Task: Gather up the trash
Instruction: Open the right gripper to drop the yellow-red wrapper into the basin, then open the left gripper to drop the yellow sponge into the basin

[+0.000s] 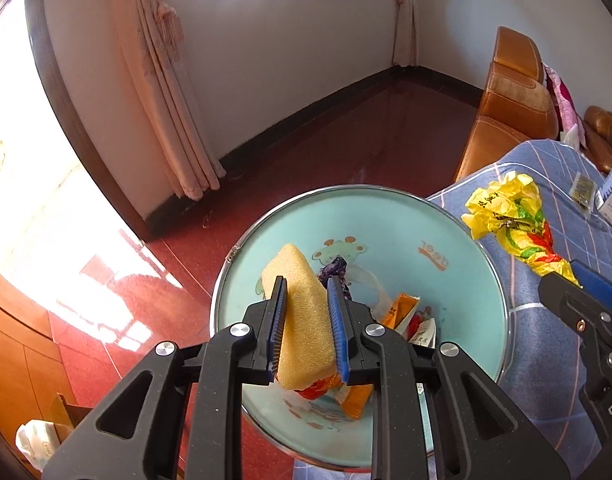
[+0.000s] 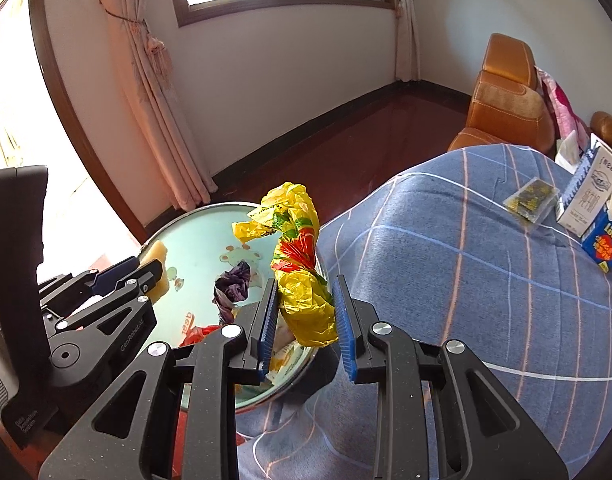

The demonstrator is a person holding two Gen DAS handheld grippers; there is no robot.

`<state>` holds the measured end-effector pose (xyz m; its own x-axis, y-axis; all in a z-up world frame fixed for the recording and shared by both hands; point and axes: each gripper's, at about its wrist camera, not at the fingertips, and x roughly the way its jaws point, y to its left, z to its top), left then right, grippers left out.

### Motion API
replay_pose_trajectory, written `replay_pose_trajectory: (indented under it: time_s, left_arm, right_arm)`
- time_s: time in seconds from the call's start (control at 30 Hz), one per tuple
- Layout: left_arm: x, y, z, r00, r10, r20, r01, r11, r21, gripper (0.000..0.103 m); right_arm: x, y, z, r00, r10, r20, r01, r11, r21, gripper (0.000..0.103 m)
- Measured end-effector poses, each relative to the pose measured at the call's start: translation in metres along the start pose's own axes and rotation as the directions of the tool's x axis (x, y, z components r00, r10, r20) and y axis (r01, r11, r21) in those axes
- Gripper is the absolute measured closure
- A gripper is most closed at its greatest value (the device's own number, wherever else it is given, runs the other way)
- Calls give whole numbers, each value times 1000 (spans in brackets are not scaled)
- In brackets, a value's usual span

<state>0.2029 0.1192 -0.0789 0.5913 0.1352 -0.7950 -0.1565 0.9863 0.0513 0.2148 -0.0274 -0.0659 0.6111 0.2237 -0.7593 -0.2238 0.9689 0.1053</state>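
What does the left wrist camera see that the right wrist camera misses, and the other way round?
Only the left wrist view shows the orange snack wrappers low in the bin and a tissue pack on the floor.

Only the right wrist view shows the whole milk carton and the blue juice box on the checked cloth.

Both show the bin, the yellow sponge in the left gripper, the yellow bag in the right gripper, and the orange sofa.

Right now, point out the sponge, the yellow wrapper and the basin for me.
sponge [image 1: 306, 312]: left wrist view, middle of its yellow face.
yellow wrapper [image 2: 306, 304]: right wrist view, crumpled lower part.
basin [image 1: 406, 216]: left wrist view, bare inner wall.
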Motion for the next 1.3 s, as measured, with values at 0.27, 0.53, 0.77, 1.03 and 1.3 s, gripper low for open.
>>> replay_pose_trajectory:
  time_s: [0.27,0.53,0.77,1.03,1.3]
  left_arm:
    - [20,3,4,999,17,-34,-16,1000,9,82]
    - [32,6,1,997,34,-65,-33,999,11,82]
    - [31,4,0,997,36,-72,-35,999,8,80]
    - [28,-4,-4,995,72,-70,-72,997,1,41]
    - [-8,-12,-19,992,122,-20,-121,992,30,14]
  right_arm:
    - [28,4,4,999,10,-45,-10,1000,5,75]
    - [55,5,4,991,61,-120,-60,998,5,69]
    - [33,-8,5,997,61,-53,-58,998,40,66]
    - [-10,-20,-5,997,-39,73,34,997,75,45]
    - [-48,-36,-20,988,-73,137,53,988,143,19]
